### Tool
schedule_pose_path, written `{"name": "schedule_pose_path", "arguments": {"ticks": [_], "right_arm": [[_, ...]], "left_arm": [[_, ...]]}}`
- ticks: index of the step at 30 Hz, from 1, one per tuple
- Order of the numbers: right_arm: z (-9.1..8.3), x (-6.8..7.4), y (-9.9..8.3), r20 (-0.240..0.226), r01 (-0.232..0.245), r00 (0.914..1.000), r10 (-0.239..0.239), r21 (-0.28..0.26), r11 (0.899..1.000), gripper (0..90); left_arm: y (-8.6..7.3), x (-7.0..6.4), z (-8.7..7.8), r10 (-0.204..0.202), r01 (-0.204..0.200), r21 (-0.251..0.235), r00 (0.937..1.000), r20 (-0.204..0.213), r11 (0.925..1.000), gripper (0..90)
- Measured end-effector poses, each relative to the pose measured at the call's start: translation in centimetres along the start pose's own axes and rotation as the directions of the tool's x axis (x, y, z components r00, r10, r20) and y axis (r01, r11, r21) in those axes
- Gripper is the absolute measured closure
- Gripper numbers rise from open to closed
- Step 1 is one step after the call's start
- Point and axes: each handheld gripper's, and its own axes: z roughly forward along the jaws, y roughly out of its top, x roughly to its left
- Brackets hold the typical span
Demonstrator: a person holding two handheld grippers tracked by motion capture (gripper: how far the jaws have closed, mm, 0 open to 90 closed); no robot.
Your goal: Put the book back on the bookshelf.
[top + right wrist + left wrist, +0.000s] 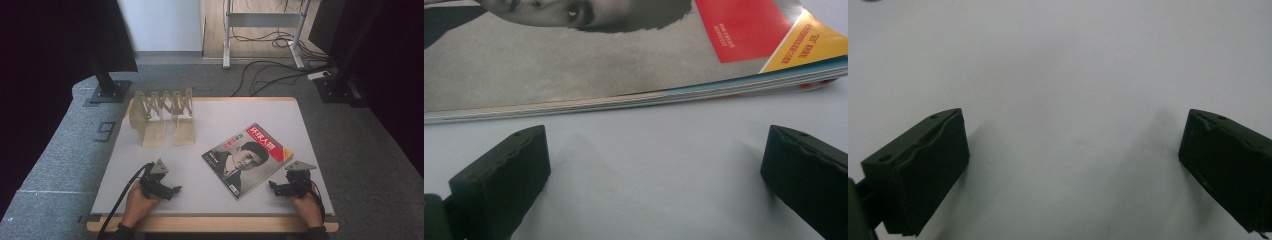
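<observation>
The magazine (247, 159) lies flat, askew, right of the bench's (165, 200) middle. Your right gripper (276, 189) sits near the front right corner, jaws wide apart and empty, just beside its edge. Your left gripper (172, 190) rests gaping over bare bench. Come in too high and you'll likely just shove it; the cover looks slick.

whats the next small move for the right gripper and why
Probably ease the right gripper forward toward the magazine. Its jaws stand wide open just short of the magazine's page edge, which lies flat on the table, so a short advance would put that edge between them.
</observation>
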Motion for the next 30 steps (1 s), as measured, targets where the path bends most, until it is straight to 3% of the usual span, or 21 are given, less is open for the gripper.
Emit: {"name": "schedule_pose_path", "arguments": {"ticks": [21,30], "right_arm": [[0.0,0.0,0.0,-0.001,0.001,1.0,-0.001,0.001,1.0,0.0],[-0.2,-0.2,0.1,-0.012,-0.001,0.9999,0.001,-0.006,1.0,0.0]], "left_arm": [[0.2,-0.2,0.1,-0.012,0.012,0.002,0.9999,-0.009,0.9999,0.0],[1.7,-1.1,1.0,0.02,-0.021,0.017,0.9991,0.036,0.9996,0.0]]}}
